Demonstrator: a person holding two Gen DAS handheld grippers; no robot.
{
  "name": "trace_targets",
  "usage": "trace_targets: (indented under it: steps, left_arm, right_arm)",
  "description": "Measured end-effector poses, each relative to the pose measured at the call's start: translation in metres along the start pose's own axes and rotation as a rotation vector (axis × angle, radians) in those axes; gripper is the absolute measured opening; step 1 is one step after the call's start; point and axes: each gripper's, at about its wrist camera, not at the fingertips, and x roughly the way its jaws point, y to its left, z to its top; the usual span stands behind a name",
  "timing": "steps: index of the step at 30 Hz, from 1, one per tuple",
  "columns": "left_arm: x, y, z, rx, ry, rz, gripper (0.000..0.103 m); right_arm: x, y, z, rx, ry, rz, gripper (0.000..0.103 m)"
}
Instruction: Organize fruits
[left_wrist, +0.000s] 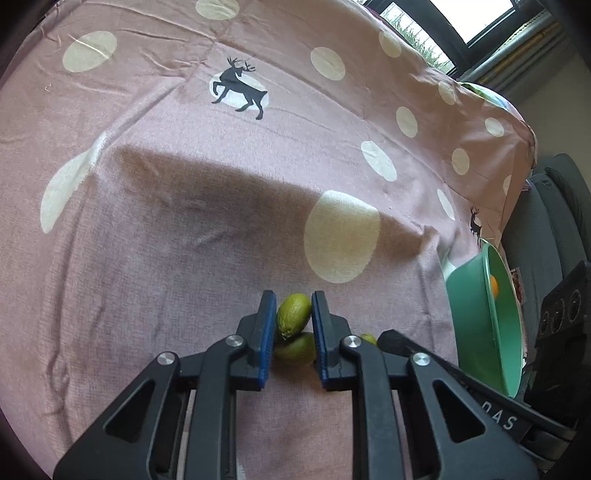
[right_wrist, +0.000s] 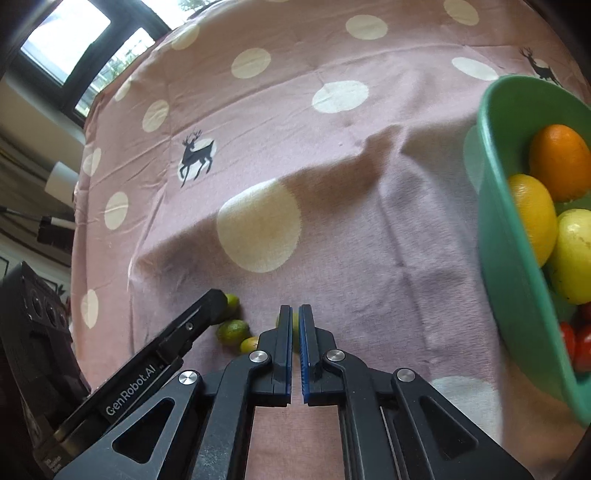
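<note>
Limes, small green ones, sit clustered on the pink dotted cloth over the surface. Left tool (left_wrist: 293, 321) is pinching one lime (left_wrist: 293, 314), another (left_wrist: 295, 349) right under it. Right tool (right_wrist: 294, 325) is pressed nearly together on a sliver of green fruit (right_wrist: 295, 323). Looks like the pickup step; next I'd guess lift and carry over to the green bowl (right_wrist: 495, 206) holding oranges and lemons.

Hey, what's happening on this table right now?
A person is sorting fruit with two hand-held grippers on a pink spotted tablecloth. The left hand-held gripper is shut on a small green lime, with more limes lying beside it. The right hand-held gripper is nearly closed on a small greenish fruit. A green bowl to the right already holds oranges and other fruit.
</note>
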Motion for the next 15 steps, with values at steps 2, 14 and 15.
trace_targets:
  steps: [2,14,15]
  left_arm:
    - [0.001,0.000,-0.001,0.005,0.003,0.002,0.020]
    - [0.005,-0.007,-0.005,0.040,0.006,0.032,0.019]
    - [0.005,-0.007,-0.005,0.038,0.007,0.032,0.019]
  right_arm:
    - [0.003,-0.002,-0.001,0.002,0.021,0.016,0.005]
    - [0.005,-0.005,-0.008,0.017,0.080,0.011,0.005]
    - [0.004,-0.005,-0.007,0.018,0.077,0.016,0.006]
